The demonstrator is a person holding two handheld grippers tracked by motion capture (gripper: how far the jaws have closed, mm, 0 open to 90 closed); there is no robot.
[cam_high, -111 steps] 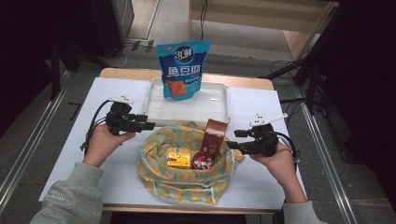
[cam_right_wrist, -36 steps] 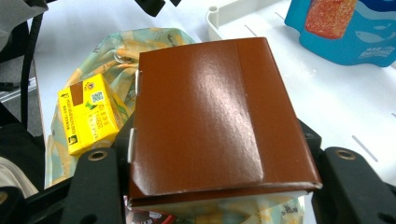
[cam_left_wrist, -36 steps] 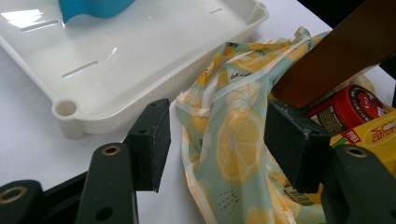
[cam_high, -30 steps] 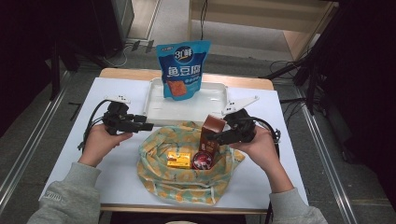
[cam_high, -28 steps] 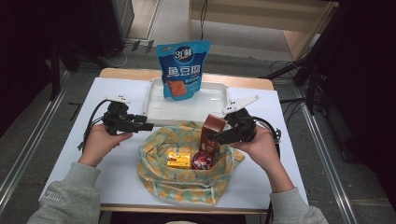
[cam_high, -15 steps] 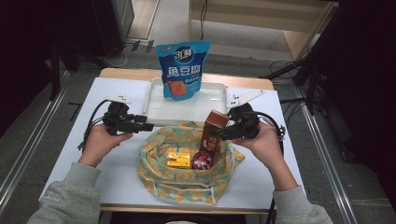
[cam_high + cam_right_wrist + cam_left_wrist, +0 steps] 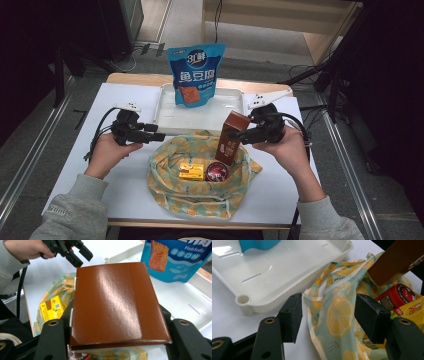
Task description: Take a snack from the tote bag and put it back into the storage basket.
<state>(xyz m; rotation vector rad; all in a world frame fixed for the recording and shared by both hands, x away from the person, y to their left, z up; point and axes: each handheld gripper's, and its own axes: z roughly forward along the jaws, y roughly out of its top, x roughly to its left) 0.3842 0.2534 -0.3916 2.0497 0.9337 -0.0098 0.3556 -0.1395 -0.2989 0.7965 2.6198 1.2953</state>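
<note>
The carton (image 7: 231, 138) is glossy brown. Below it, the cloth bag (image 7: 200, 192) is pale green with yellow lemon slices. Inside the bag lie a yellow box (image 7: 192, 171) and a red tin (image 7: 217, 171). Behind the carton, the pouch (image 7: 195, 75) is blue and the tray (image 7: 167, 105) white.

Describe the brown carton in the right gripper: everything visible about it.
The brown carton is a tall, glossy, box-shaped pack, seemingly coated cardboard, with a flat folded top and pale print low on its front. The right gripper is shut on its upper part, one jaw on each side. It tilts slightly, its lower end in the mouth of the lemon-print cloth bag, above the red round tin. Whether its base touches anything cannot be told.
</note>
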